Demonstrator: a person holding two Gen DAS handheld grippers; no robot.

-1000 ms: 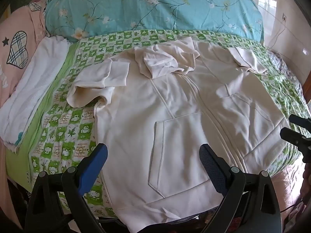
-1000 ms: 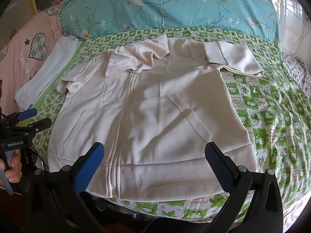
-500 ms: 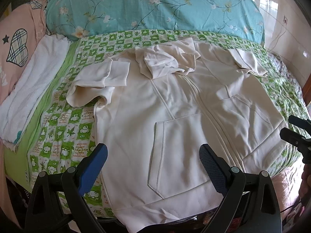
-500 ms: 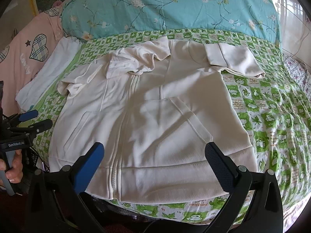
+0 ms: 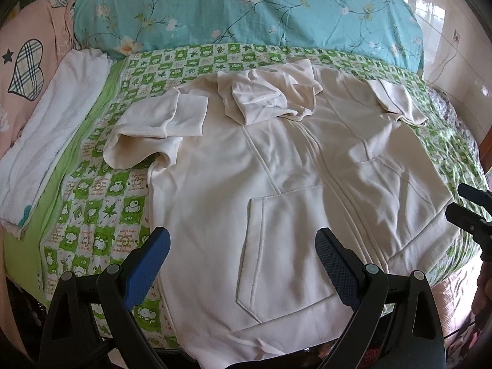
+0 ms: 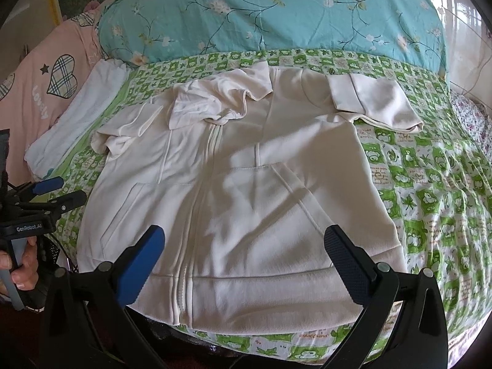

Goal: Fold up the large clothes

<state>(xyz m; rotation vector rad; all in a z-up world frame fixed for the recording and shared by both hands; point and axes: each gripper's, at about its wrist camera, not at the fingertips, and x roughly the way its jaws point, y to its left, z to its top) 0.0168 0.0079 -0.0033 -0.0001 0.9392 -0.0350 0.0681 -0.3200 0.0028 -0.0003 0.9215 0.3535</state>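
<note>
Comparing with a second ago, I've barely nudged anything: hoodie (image 6: pixel 233 190) flat on the bed (image 6: pixel 446 203), left gripper (image 5: pixel 243 264) and right gripper (image 6: pixel 246 264) both spread wide, empty, so folding hasn't started.

A cream zip-up hoodie (image 6: pixel 240 184) lies front-up and flat on the bed's green patterned sheet (image 6: pixel 430 190), hood crumpled and both sleeves folded in. The right gripper (image 6: pixel 246 255) hovers over its hem, jaws wide apart. At far left, a hand (image 6: pixel 18 264) holds the left gripper (image 6: pixel 58 191).
</note>
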